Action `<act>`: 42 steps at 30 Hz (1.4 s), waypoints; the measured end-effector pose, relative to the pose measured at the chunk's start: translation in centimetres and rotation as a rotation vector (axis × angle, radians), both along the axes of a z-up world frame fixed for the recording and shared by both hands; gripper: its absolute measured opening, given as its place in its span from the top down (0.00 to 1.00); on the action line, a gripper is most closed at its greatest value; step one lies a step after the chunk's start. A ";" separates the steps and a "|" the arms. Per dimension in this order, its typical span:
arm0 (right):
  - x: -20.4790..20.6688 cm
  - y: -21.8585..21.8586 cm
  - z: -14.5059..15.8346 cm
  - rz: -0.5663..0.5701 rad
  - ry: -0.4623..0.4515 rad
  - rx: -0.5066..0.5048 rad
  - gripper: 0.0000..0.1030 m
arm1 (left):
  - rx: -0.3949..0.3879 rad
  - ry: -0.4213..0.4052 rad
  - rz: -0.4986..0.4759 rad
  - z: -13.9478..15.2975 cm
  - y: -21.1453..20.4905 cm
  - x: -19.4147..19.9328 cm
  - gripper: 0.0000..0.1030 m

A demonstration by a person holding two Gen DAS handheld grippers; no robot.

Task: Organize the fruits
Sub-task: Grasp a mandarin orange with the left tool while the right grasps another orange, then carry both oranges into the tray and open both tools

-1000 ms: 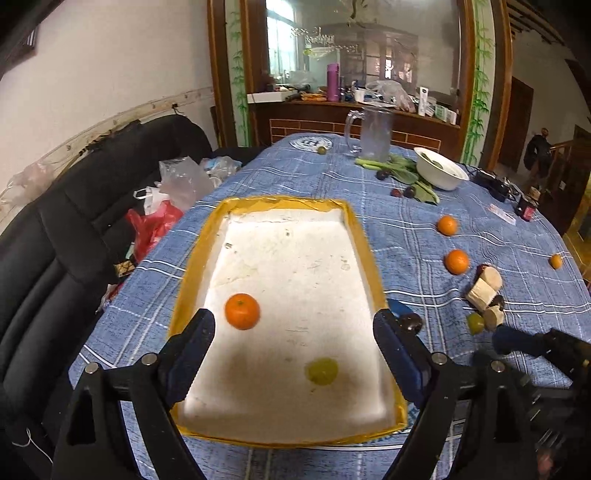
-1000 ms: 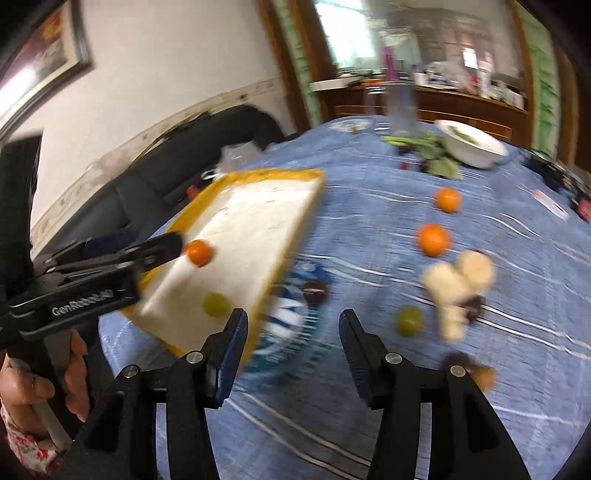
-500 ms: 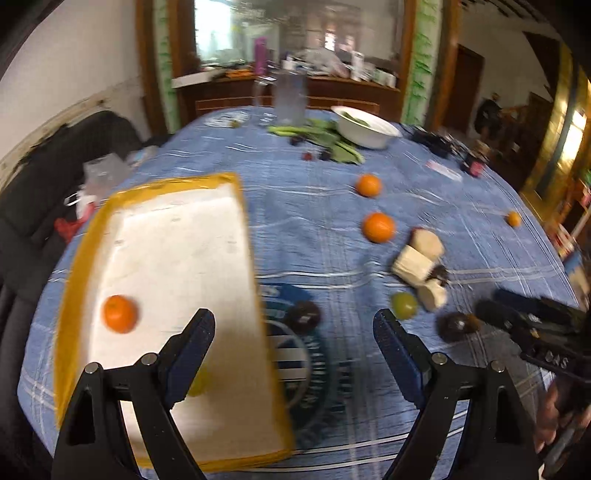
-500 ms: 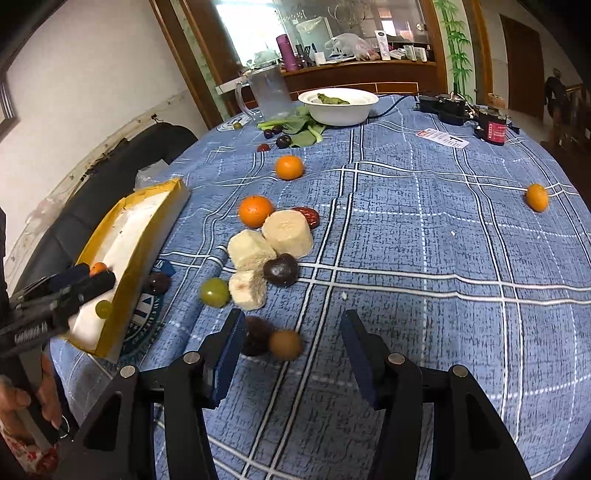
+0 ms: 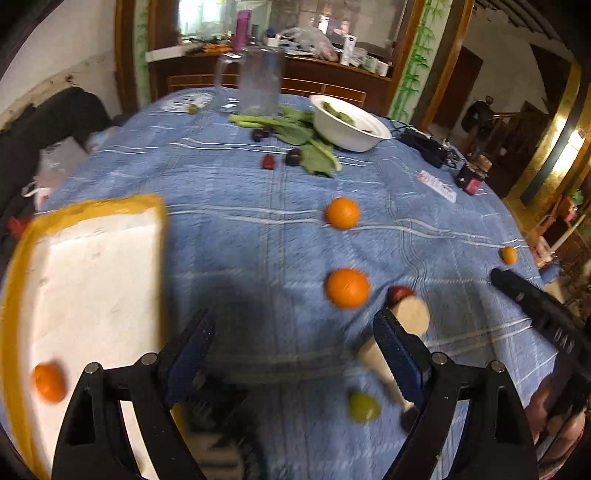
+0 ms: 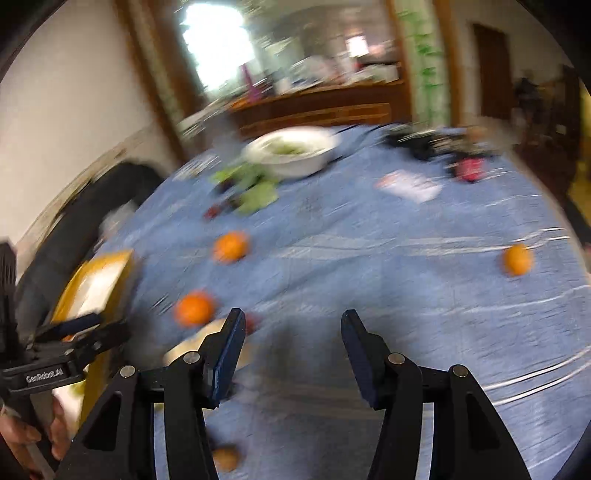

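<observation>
My left claw (image 5: 291,347) is wide open w/ nothing in it; right claw (image 6: 291,347) approx half open, also empty. Tray (image 5: 92,280) at lower left, long axis running toward the top. One orange (image 5: 48,382) in it, others (image 5: 347,288) on tabletop (image 5: 258,206) mid-frame.

A dining room in daylight: beyond the tongs, a wooden sideboard (image 5: 295,79) crowded with bottles and bags stands below a large glazed opening (image 5: 207,16), flanked by green bamboo-painted pillars (image 5: 417,55). A white wall (image 5: 66,40) and black sofa (image 5: 55,122) lie to their left; a dark wooden door (image 5: 458,88) and gold-lit trim (image 5: 561,122) to the right
</observation>
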State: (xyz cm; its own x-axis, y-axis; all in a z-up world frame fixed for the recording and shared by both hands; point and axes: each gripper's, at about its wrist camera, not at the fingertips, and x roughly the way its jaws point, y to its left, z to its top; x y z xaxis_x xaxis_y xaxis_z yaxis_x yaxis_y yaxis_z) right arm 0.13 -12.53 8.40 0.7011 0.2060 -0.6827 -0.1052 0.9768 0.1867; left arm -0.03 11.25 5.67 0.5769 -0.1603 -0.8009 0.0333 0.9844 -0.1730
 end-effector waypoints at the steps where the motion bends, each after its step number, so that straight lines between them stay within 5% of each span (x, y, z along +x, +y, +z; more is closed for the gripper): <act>1: 0.4 -1.5 0.0 -0.049 -0.017 -0.020 0.44 | -0.010 0.010 -0.008 -0.5 -0.2 0.7 0.17; 4: 1.8 -6.5 -0.6 -0.173 -0.015 -0.047 0.44 | -0.049 0.037 -0.038 -1.7 -1.0 2.4 0.34; 10: 4.0 -12.7 -2.0 -0.267 0.024 -0.008 0.44 | -0.028 0.043 -0.076 -3.3 -2.8 3.9 0.35; 11: 4.5 -13.4 -2.3 -0.271 0.034 0.009 0.44 | -0.025 0.047 -0.083 -3.6 -3.0 4.0 0.39; 12: 4.8 -14.0 -2.7 -0.280 0.049 0.018 0.44 | -0.018 0.050 -0.091 -3.8 -3.2 3.9 0.53; 15: 5.2 -14.5 -3.8 -0.286 0.080 0.011 0.45 | -0.007 0.030 -0.120 -3.8 -3.8 3.6 0.66; 25: 7.3 -14.5 -4.5 -0.314 0.122 -0.025 0.45 | 0.046 -0.002 -0.135 -4.2 -4.6 3.6 0.61; 29: 7.2 -14.6 -4.6 -0.312 0.120 -0.016 0.67 | 0.069 -0.010 -0.132 -4.2 -5.0 3.7 0.60; 31: 7.2 -14.5 -4.6 -0.314 0.118 -0.007 0.67 | 0.083 -0.015 -0.115 -4.3 -5.0 3.7 0.67; 42: 5.3 -12.7 -3.1 -0.223 0.071 0.087 0.67 | -0.024 -0.045 -0.032 -1.5 -2.1 0.7 0.67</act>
State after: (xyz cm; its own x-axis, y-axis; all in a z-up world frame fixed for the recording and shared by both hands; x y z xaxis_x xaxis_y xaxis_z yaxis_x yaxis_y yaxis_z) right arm 5.43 -25.23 5.25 0.6869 0.1120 -0.7181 0.1274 0.9542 0.2707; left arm 0.69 9.15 4.15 0.6065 -0.1978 -0.7701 0.0730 0.9783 -0.1938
